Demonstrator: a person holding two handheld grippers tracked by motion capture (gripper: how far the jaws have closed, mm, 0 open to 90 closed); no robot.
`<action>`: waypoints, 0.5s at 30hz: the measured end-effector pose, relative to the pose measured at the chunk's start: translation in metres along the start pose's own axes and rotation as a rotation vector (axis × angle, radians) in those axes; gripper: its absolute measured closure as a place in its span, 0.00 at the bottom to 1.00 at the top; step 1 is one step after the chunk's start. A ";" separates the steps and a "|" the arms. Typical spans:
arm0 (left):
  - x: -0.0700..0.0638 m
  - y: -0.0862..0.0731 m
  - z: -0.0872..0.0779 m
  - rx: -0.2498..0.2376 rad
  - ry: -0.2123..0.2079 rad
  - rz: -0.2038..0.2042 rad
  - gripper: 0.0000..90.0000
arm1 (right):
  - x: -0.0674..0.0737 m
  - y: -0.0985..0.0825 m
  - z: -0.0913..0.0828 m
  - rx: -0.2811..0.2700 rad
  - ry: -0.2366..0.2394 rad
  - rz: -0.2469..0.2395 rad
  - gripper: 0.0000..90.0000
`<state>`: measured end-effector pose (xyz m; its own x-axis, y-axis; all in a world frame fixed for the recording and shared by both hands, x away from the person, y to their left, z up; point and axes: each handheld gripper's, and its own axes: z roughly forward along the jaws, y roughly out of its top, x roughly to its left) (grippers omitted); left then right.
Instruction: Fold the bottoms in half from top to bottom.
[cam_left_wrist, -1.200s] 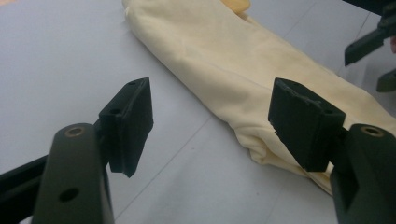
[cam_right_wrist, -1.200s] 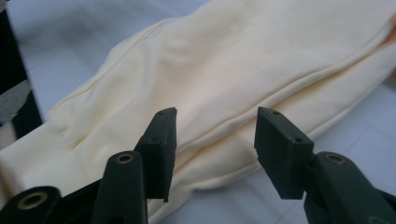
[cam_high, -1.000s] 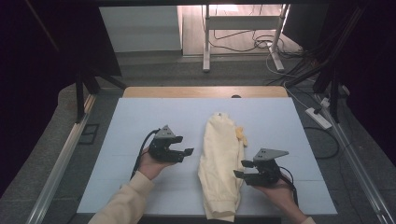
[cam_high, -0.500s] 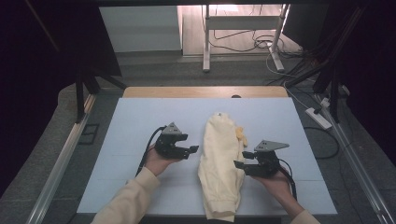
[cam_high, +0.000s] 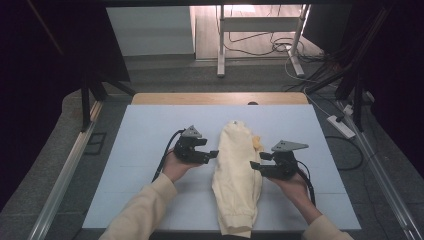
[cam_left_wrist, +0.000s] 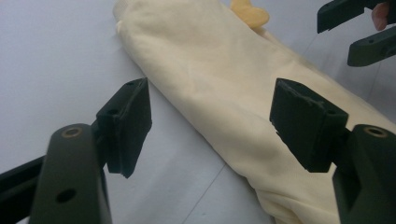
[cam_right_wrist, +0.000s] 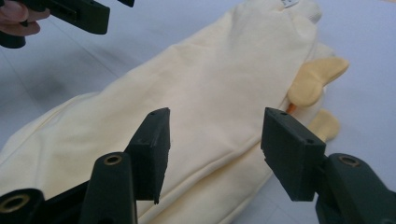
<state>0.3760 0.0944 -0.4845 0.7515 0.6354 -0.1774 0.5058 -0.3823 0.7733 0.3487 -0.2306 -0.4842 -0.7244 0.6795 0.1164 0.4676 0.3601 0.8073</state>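
A cream-yellow garment lies folded in a long strip down the middle of the light blue table. A darker yellow piece pokes out at its right edge. My left gripper hovers at the strip's left edge, jaws apart and empty. My right gripper sits at the strip's right edge, also open. In the left gripper view the garment runs between and past the open left gripper. In the right gripper view the cloth and yellow piece lie beyond the open right gripper.
A wooden strip borders the table's far end, and metal rails run along both sides. A power strip and cables lie on the floor at the right. White stand legs rise behind the table.
The left gripper has shifted right, closer to the garment's left edge. The right gripper has moved away from the person along the garment's right edge. The garment has not moved.
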 end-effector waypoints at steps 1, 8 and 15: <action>0.001 0.001 0.001 0.000 0.002 -0.003 0.33 | -0.001 0.001 0.001 0.006 -0.004 0.000 0.47; 0.009 0.005 0.010 -0.001 0.013 -0.022 0.33 | -0.011 0.010 0.010 -0.001 -0.028 0.009 0.47; 0.017 0.009 0.025 0.015 0.017 -0.035 0.33 | -0.024 0.018 0.023 0.009 -0.055 0.041 0.46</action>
<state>0.4035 0.0854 -0.4956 0.7259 0.6598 -0.1943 0.5383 -0.3691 0.7576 0.3860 -0.2263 -0.4857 -0.6758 0.7276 0.1176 0.5013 0.3369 0.7970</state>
